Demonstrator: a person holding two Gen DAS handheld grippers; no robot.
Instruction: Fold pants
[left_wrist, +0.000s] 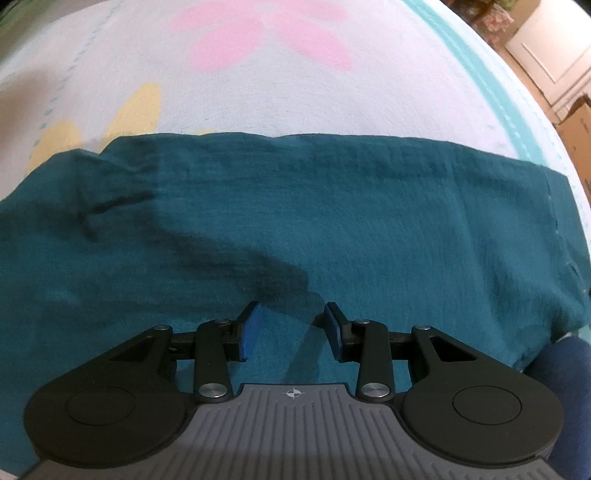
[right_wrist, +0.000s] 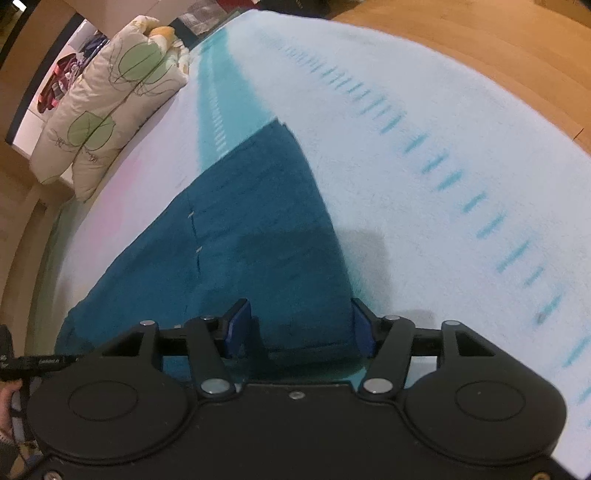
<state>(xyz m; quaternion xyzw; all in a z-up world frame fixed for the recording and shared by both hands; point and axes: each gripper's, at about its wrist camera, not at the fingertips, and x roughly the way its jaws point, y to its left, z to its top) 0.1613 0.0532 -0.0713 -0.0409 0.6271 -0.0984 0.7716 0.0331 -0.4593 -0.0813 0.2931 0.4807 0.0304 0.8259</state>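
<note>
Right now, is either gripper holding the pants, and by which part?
Neither. The left gripper and right gripper are both open over the teal pants, gripping nothing.

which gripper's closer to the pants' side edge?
Right. The right gripper straddles the side edge of the pants, jaws open. The left gripper hovers open over the middle of the cloth, away from that edge.
</note>
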